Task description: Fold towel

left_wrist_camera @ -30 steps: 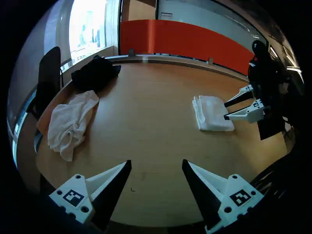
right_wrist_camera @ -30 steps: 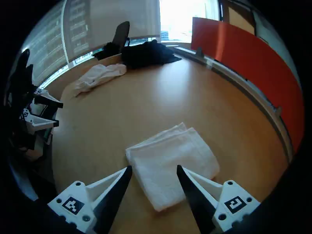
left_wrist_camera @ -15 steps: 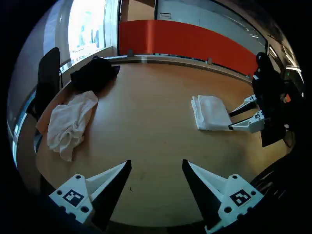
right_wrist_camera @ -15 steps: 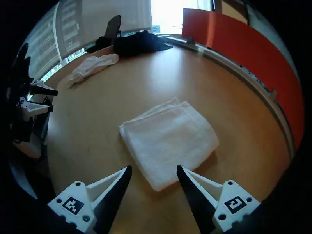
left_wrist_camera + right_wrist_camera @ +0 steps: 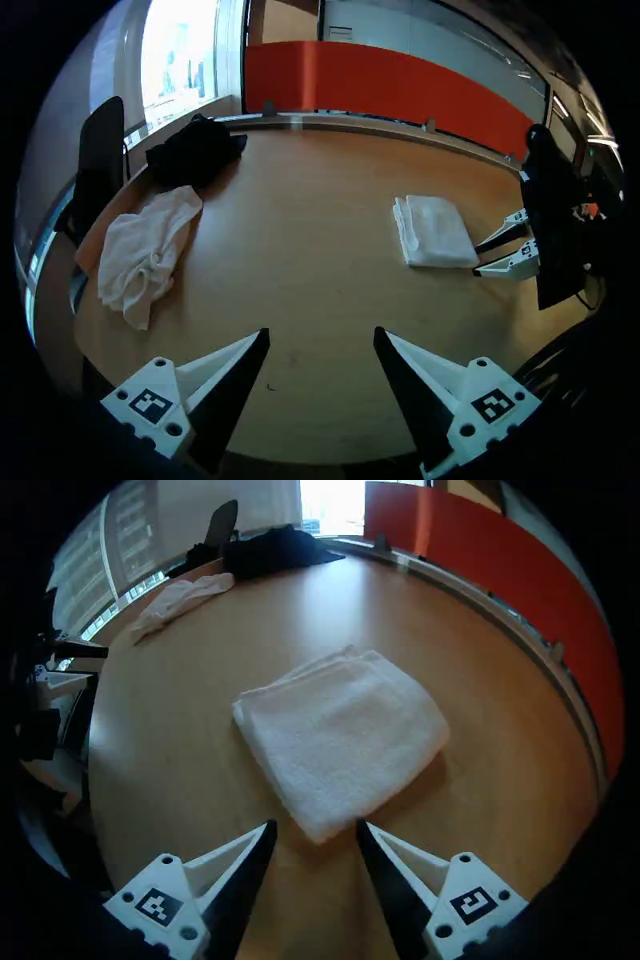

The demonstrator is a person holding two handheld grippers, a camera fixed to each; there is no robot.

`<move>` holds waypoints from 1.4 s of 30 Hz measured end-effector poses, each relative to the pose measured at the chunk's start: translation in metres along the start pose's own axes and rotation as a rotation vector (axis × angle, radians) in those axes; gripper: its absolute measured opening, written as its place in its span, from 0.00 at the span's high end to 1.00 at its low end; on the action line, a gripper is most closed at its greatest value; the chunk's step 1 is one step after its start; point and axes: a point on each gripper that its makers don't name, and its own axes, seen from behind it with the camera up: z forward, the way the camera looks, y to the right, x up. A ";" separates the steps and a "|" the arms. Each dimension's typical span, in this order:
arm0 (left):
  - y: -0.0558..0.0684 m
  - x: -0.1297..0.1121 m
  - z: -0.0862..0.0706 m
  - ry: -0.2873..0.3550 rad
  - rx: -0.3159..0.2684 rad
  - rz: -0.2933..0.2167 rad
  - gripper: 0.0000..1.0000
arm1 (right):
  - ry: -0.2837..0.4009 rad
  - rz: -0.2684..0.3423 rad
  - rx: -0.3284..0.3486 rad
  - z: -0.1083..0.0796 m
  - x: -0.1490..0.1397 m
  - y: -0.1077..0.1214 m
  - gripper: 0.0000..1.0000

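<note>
White right tool agape before towel

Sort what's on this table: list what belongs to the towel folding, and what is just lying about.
Job: folded white towel; right gripper, open at its near corner; left gripper, open; crumpled white towel, probably next.
Lying about: black cloth heap; dark chair; orange partition.

black heap too dark to identify; chair cut by edge; right gripper rear hidden behind dark sleeve
</note>
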 end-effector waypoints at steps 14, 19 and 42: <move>0.002 -0.001 -0.002 0.002 -0.003 0.001 0.03 | -0.007 0.022 -0.018 0.001 -0.008 0.004 0.57; 0.002 -0.001 -0.002 0.003 -0.004 0.002 0.03 | -0.006 0.024 -0.025 0.000 -0.009 0.005 0.71; 0.003 0.001 -0.002 0.017 -0.013 0.007 0.03 | 0.074 -0.003 -0.038 -0.021 0.031 0.011 0.97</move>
